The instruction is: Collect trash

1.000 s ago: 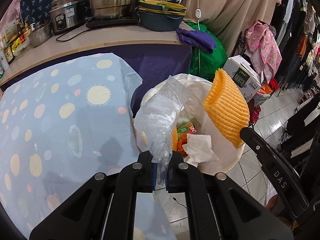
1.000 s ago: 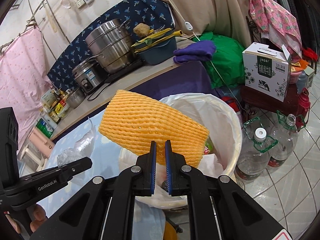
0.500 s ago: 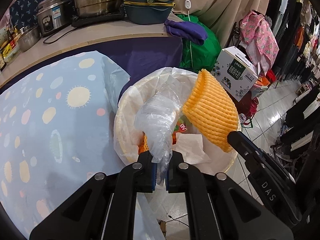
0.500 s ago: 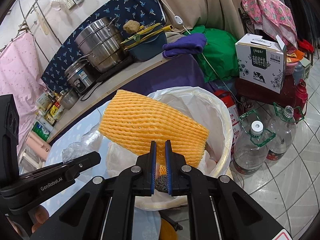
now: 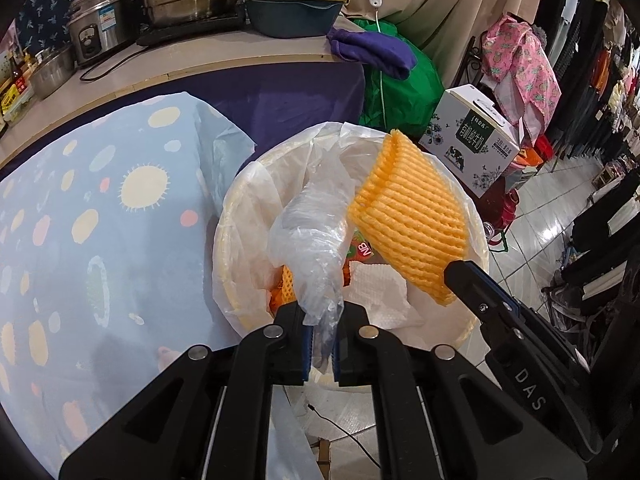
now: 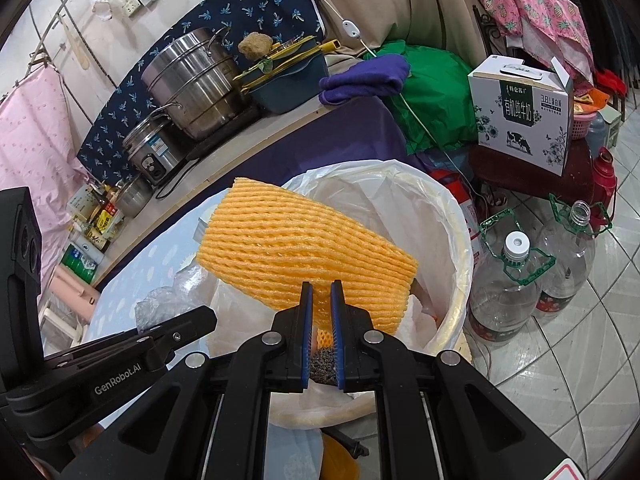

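A round bin [image 5: 224, 248] lined with a white bag stands beside the table, with orange netting, a juice carton and a paper towel [image 5: 380, 292] inside. My left gripper [image 5: 320, 320] is shut on a crumpled clear plastic bag [image 5: 312, 236] that hangs over the bin's near side. My right gripper [image 6: 321, 292] is shut on an orange foam fruit net [image 6: 296, 248], held just above the bin's opening [image 6: 452, 216]. In the left wrist view the foam net [image 5: 408, 216] sits at the right of the bin, with the right gripper's finger [image 5: 480, 292] below it.
A table with a light blue spotted cloth [image 5: 100, 220] lies left of the bin. Behind it is a counter with steel pots [image 6: 192, 80] and a rice cooker [image 5: 96, 32]. A milk carton box [image 6: 520, 112] and large plastic bottles [image 6: 508, 292] stand on the tiled floor at right.
Both grippers have sunk toward the bin, bringing the plastic bag and the foam net lower over its opening. The left gripper has shifted further over the bin. Both grips are unchanged.
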### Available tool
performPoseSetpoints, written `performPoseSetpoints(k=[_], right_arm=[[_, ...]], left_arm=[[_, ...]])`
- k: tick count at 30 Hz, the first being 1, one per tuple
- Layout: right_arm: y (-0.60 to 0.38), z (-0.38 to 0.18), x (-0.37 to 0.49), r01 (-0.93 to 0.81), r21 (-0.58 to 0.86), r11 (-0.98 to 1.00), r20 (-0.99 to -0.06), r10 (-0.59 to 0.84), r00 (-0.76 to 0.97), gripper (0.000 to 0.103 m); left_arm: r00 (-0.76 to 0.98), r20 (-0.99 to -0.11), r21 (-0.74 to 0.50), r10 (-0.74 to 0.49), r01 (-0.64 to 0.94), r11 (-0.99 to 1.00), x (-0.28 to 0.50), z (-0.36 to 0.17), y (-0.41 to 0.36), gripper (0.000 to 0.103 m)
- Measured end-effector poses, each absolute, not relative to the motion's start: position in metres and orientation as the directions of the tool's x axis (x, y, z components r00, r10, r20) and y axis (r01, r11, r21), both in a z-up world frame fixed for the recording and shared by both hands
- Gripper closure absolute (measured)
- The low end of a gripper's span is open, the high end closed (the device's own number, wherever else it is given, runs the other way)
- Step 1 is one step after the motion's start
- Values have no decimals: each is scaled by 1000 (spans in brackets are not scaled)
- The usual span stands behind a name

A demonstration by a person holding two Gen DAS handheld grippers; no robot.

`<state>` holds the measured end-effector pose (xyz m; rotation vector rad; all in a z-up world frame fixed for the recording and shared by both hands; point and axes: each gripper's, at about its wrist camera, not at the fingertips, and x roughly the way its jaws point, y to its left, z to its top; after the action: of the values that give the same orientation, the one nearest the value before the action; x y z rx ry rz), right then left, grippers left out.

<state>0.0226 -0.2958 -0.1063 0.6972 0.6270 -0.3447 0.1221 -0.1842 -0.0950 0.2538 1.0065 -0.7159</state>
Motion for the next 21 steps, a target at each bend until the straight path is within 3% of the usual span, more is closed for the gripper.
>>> performPoseSetpoints(k=[4, 7, 12, 14, 21], right_arm=[[-296, -107, 24, 489, 489, 722, -637, -86, 766, 91], [-295, -106, 25, 491, 488, 722, -638, -89, 765, 88], [-294, -104, 26, 499, 483, 720, -637, -102, 764, 86], [-294, -102, 26, 504, 481, 717, -637, -109, 763, 83], [-292, -97, 23, 516, 467, 718, -637, -132, 759, 75]], left_arm=[[330, -844, -123, -423, 649, 751, 123, -96, -186, 94], [337, -840, -124, -424, 642, 756, 123, -96, -185, 80], [380, -822, -105, -423, 629, 770, 122, -92, -182, 47], [395, -817, -101, -420, 619, 779, 123, -89, -180, 40], [405, -815, -104, -414, 601, 793, 127, -87, -174, 38]])
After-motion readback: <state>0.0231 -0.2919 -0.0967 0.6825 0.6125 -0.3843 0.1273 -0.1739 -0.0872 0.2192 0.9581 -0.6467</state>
